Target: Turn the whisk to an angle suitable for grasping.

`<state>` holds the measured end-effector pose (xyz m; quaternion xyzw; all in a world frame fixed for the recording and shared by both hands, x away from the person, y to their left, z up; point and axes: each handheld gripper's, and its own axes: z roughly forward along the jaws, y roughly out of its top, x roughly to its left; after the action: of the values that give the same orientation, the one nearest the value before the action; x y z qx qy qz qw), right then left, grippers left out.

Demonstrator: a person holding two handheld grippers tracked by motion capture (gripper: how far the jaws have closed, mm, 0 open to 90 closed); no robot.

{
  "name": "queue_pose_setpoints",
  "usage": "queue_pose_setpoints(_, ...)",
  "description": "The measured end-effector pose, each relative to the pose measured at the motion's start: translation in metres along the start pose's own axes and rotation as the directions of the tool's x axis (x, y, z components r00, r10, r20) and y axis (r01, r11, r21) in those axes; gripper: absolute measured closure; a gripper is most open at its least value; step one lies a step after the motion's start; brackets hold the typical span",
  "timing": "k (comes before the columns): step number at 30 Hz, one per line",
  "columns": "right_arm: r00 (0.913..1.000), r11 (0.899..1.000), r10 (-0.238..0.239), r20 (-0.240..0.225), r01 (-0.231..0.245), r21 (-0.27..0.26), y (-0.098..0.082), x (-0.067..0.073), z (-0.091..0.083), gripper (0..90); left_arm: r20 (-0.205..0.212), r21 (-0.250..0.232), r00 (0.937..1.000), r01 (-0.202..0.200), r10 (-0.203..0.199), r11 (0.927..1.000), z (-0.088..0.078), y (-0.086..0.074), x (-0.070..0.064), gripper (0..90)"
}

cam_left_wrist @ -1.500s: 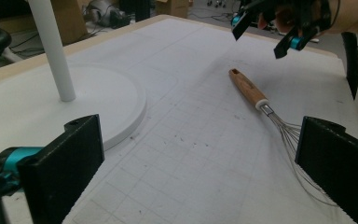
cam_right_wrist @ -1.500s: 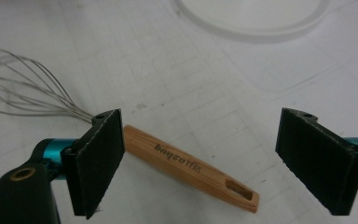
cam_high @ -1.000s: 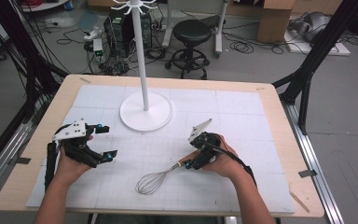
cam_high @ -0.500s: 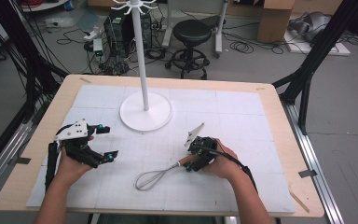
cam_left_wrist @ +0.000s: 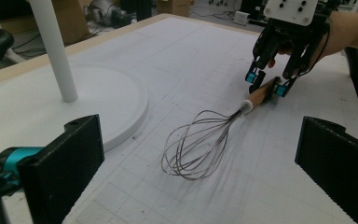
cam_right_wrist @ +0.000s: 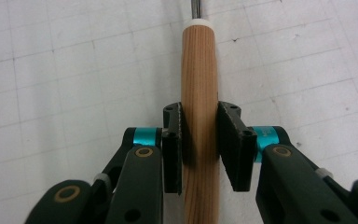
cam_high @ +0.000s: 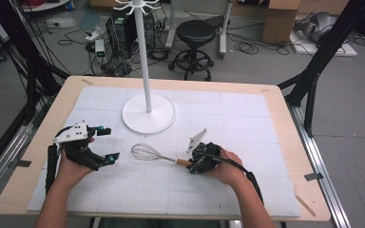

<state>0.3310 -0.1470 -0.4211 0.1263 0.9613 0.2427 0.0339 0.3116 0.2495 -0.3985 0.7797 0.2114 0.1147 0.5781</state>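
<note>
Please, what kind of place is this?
Probably a robotics lab or workshop: a work table with a gridded mat, cables lying across the floor behind it, a black stool, and computer equipment standing nearby.

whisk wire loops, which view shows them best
The left gripper view: the whisk wire loops lie large, unblocked. The high view shows them small; the right gripper view shows the wooden handle in the right gripper.

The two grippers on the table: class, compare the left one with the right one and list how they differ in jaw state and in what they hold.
The right gripper has just closed its jaws, which now clamp the wooden handle of the whisk; the left gripper stands wide open with nothing between its jaws. The right gripper sits at the whisk's handle end, while the left gripper waits apart from its wire loops. Both are black with teal accents, each held in a hand above the white mat.
</note>
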Motion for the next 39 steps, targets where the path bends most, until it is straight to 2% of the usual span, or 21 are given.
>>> queue_pose_setpoints(4,0.9999,1.0,-0.009,-0.003,0.009,-0.004,0.0,0.0,0.0,71.9,0.0,-0.007,1.0,0.0,0.0,1.0,-0.001,0.0,0.0,1.7)
queue_pose_setpoints(7,0.9992,0.999,-0.04,0.004,0.04,-0.019,0.003,0.003,0.003,71.9,-0.002,-0.006,1.0,0.004,-0.004,1.0,-0.002,0.0,0.0,1.7)
queue_pose_setpoints(13,0.9974,0.997,-0.072,0.004,0.072,-0.034,0.012,0.007,0.008,71.9,-0.007,-0.017,1.0,0.0,0.0,0.9999,-0.005,0.002,0.001,1.7)
queue_pose_setpoints(16,0.9958,0.995,-0.09,0.015,0.091,-0.045,0.023,0.011,0.014,71.9,-0.012,-0.018,0.9999,-0.001,0.0,0.9998,-0.006,0.002,0.001,1.7)
queue_pose_setpoints(18,0.9944,0.993,-0.106,0.002,0.106,-0.061,0.033,0.013,0.021,71.9,-0.016,-0.018,0.9999,-0.003,0.003,0.9998,-0.008,0.003,0.0,1.7)
queue_pose_setpoints(19,0.9913,0.989,-0.131,0.01,0.131,-0.062,0.046,0.016,0.029,71.9,-0.018,-0.022,0.9998,-0.004,0.003,0.9998,-0.009,0.003,0.0,1.7)
queue_pose_setpoints(25,0.9889,0.987,-0.148,0.018,0.149,-0.055,0.064,0.021,0.039,71.0,-0.021,-0.039,0.9998,-0.001,0.001,0.9992,-0.014,0.004,0.002,1.7)
queue_pose_setpoints(27,0.9914,0.989,-0.131,0.007,0.131,-0.066,0.063,0.021,0.039,69.1,-0.022,-0.04,0.9997,0.002,-0.003,0.9992,-0.014,0.003,0.003,1.7)
queue_pose_setpoints(29,0.9938,0.992,-0.111,-0.007,0.11,-0.063,0.061,0.019,0.037,60.7,-0.021,-0.031,0.9998,0.005,-0.005,0.9995,-0.013,0.003,0.003,1.7)
queue_pose_setpoints(33,0.9948,0.99,-0.101,-0.013,0.099,-0.098,0.056,0.02,0.029,57.0,-0.019,-0.018,0.9998,-0.003,0.003,0.9998,-0.011,0.003,0.001,1.7)
queue_pose_setpoints(35,0.9964,0.987,-0.083,-0.017,0.08,-0.139,0.052,0.019,0.02,57.1,-0.022,-0.014,0.9998,-0.003,0.003,0.9999,-0.012,0.002,0.0,1.7)
queue_pose_setpoints(39,0.9998,0.976,0.002,0.022,0.003,-0.216,0.042,0.009,0.003,57.9,-0.029,-0.013,0.9996,-0.003,0.002,0.9999,-0.015,0.002,0.0,1.7)
